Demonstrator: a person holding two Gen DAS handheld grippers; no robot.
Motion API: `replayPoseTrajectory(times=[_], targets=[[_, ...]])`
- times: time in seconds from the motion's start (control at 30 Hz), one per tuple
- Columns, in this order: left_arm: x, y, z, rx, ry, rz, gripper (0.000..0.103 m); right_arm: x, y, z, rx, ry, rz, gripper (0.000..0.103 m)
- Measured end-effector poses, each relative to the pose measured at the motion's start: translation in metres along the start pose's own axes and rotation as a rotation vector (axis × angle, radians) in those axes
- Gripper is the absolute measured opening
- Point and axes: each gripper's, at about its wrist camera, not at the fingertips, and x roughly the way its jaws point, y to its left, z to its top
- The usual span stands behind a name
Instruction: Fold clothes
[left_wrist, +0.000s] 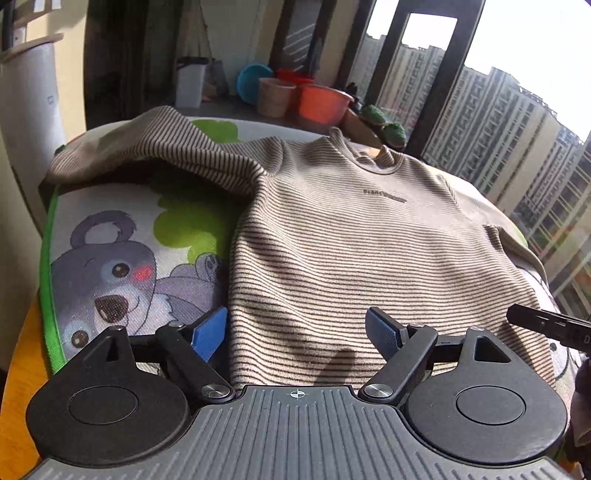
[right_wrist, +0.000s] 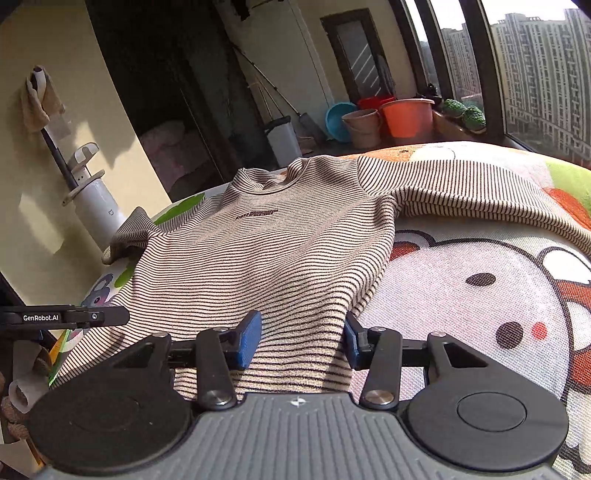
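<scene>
A beige sweater with thin dark stripes (left_wrist: 332, 236) lies front up on a cartoon-print mat (left_wrist: 110, 258), collar away from me, both sleeves spread out. It also shows in the right wrist view (right_wrist: 266, 258). My left gripper (left_wrist: 295, 332) is open over the hem's left part, its blue pads (left_wrist: 208, 334) wide apart. My right gripper (right_wrist: 303, 341) is open over the hem's right part, its pads (right_wrist: 249, 339) on either side of the fabric edge. Neither holds anything. The right gripper's body (left_wrist: 546, 326) shows at the left view's right edge.
The mat (right_wrist: 480, 295) covers a round wooden table (left_wrist: 14, 369). Behind stand an orange tub (left_wrist: 321, 101), a beige bucket (left_wrist: 275, 96) and a white bin (left_wrist: 190, 85). A white cylinder (right_wrist: 98, 206) stands left. Windows (right_wrist: 535, 66) run along the right.
</scene>
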Motion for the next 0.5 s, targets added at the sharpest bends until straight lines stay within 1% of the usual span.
replayPoseTrajectory(times=[0.07, 0.1, 0.13, 0.2, 0.3, 0.33, 0.37, 0.4, 0.43, 0.47, 0.5], targets=[[-0.002, -0.005, -0.006, 0.002, -0.013, -0.004, 0.086, 0.000, -0.002, 0.005, -0.021, -0.008, -0.016, 0.018], [-0.002, -0.005, -0.007, 0.000, -0.017, -0.010, 0.089, -0.001, -0.003, 0.010, -0.042, -0.022, -0.038, 0.010], [-0.002, -0.005, -0.008, -0.009, -0.018, -0.021, 0.091, -0.002, -0.004, 0.015, -0.072, -0.042, -0.074, 0.009], [0.001, -0.003, -0.008, -0.026, -0.021, -0.027, 0.092, -0.004, -0.006, 0.027, -0.125, -0.079, -0.144, 0.009], [0.002, -0.003, -0.008, -0.044, -0.024, -0.030, 0.093, -0.003, -0.019, 0.039, -0.130, -0.100, -0.229, 0.008], [0.002, -0.003, -0.009, -0.042, -0.024, -0.033, 0.093, -0.003, -0.026, 0.041, -0.111, -0.092, -0.236, 0.008], [0.002, -0.003, -0.009, -0.039, -0.023, -0.036, 0.093, -0.003, -0.034, 0.042, -0.064, -0.075, -0.214, 0.009], [0.001, -0.006, -0.010, -0.031, -0.023, -0.036, 0.093, -0.004, -0.043, 0.041, -0.002, -0.056, -0.170, 0.011], [0.001, -0.008, -0.011, -0.025, -0.022, -0.035, 0.093, -0.004, -0.051, 0.041, 0.060, -0.036, -0.127, 0.025], [0.001, -0.010, -0.011, -0.020, -0.021, -0.034, 0.094, -0.004, -0.056, 0.040, 0.113, -0.022, -0.083, 0.036], [0.001, -0.012, -0.011, -0.015, -0.020, -0.033, 0.094, -0.003, -0.058, 0.036, 0.141, -0.015, -0.048, 0.054]])
